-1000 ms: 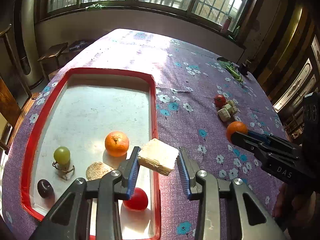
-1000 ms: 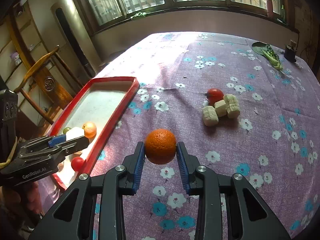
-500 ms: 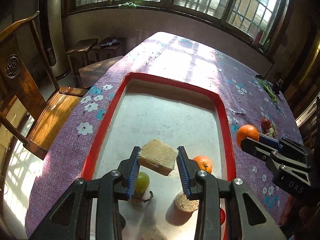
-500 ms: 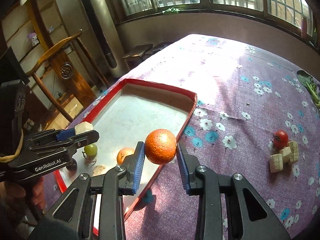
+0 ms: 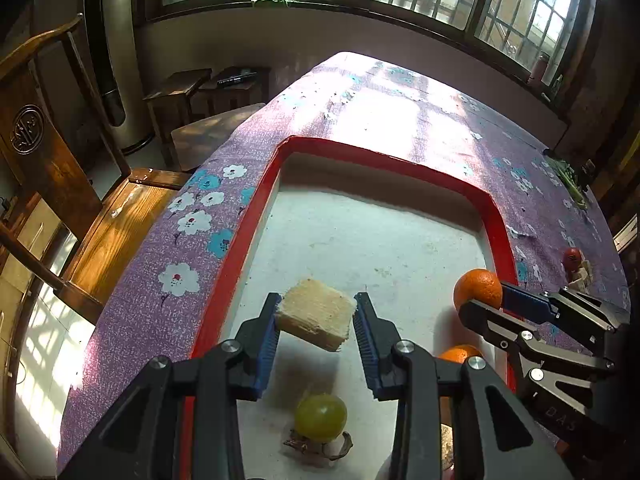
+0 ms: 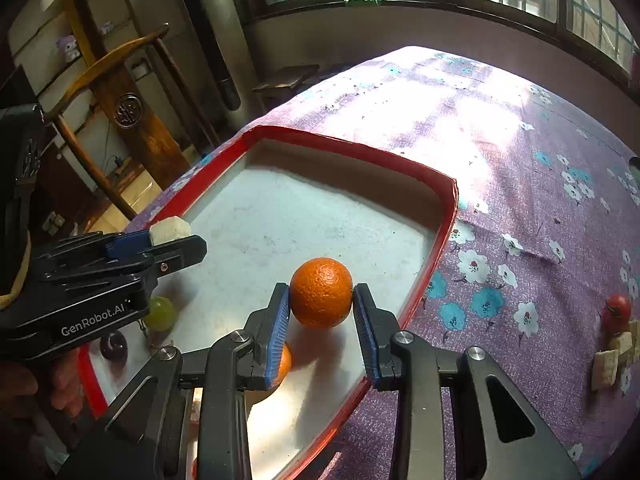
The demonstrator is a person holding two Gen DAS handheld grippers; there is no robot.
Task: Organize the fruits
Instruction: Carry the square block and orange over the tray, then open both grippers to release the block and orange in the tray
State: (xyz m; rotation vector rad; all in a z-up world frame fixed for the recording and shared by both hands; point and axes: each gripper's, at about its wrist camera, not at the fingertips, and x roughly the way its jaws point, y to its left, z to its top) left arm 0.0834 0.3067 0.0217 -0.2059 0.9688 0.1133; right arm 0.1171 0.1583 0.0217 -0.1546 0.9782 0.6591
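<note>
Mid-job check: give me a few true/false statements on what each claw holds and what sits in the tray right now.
1. The right claw is shut on an orange. True.
2. The left claw is empty. False: it grips a pale cake block.
3. Both claws hover above the red-rimmed tray. True.
4. The green grape lies on the tablecloth outside the tray. False: it sits on the tray floor, near the left claw.
5. A second orange already rests in the tray, below the right claw. True.
6. The small tomato is in the tray. False: it sits on the tablecloth beside some pale blocks.
</note>
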